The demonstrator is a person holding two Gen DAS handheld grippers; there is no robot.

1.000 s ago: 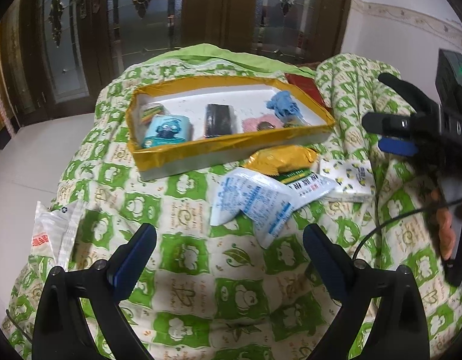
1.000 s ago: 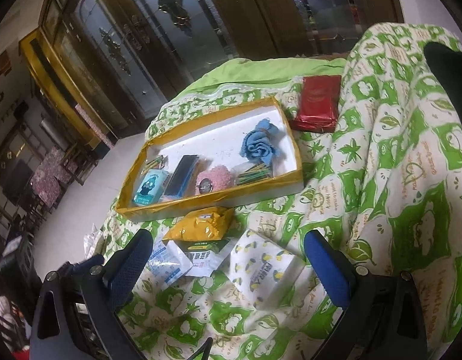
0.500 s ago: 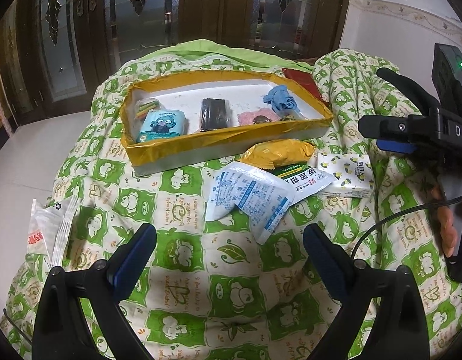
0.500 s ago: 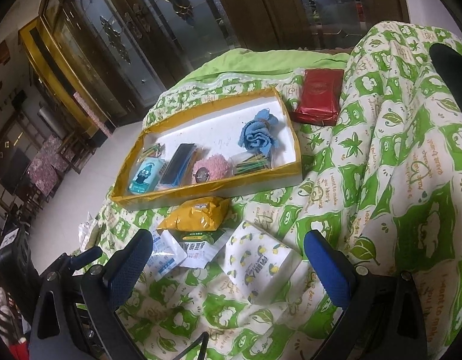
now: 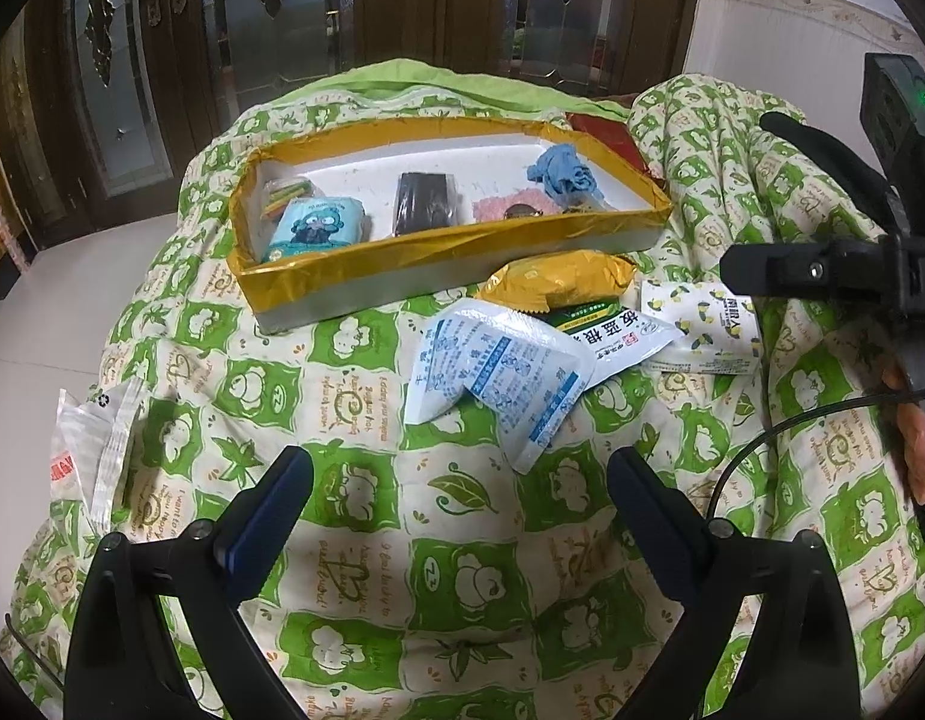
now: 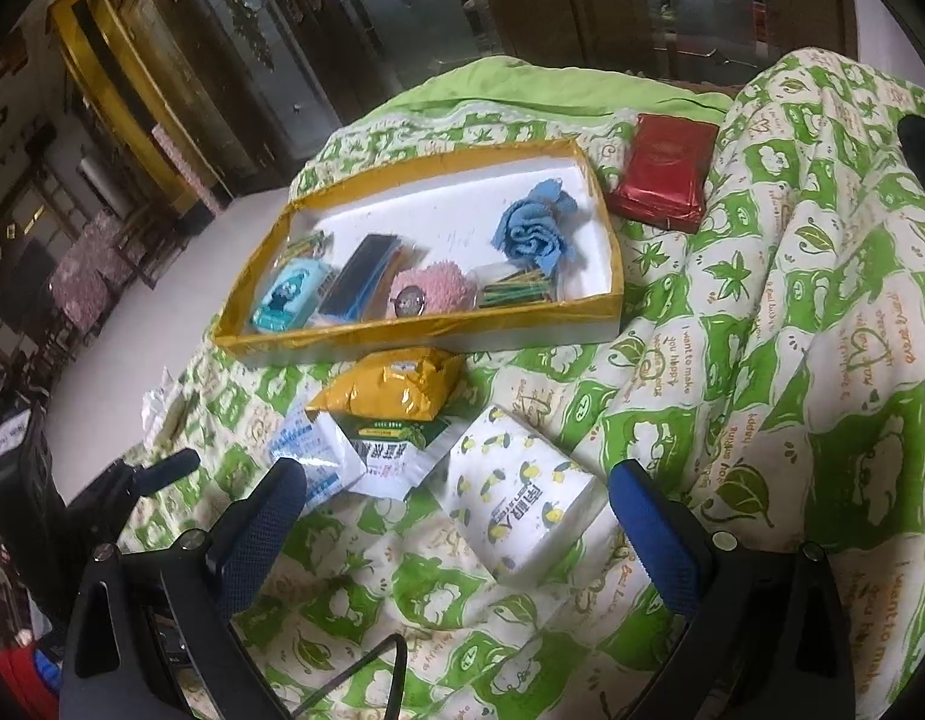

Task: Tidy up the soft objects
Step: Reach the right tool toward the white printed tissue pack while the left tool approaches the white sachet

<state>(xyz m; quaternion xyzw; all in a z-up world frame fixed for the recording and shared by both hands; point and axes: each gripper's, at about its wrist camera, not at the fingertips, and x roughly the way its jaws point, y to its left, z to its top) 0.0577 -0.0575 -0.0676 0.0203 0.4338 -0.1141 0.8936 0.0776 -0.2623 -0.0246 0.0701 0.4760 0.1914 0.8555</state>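
Note:
A yellow-rimmed white tray (image 5: 438, 267) (image 6: 402, 333) lies on the green quilt and holds a teal wipes pack (image 5: 315, 228), a dark pouch (image 5: 425, 204), a pink fluffy item (image 6: 429, 291) and a blue cloth (image 6: 537, 231). In front of it lie a yellow packet (image 5: 561, 282) (image 6: 396, 387), a blue-white sachet (image 5: 498, 378), a green-white sachet (image 6: 399, 450) and a lemon-print tissue pack (image 5: 699, 330) (image 6: 525, 501). My left gripper (image 5: 459, 480) is open above bare quilt, short of the sachets. My right gripper (image 6: 456, 489) is open with the tissue pack between its fingers' line, untouched.
A red packet (image 6: 663, 174) rests on the quilt right of the tray. A clear plastic bag (image 5: 87, 450) lies at the quilt's left edge, with floor beyond. Dark glazed doors stand behind. The quilt bulges high on the right. A cable (image 5: 780, 438) hangs from the right gripper's handle.
Both grippers have drawn back and slightly up, so the tray and packets sit farther off in each view. Nothing was grasped; both stay open.

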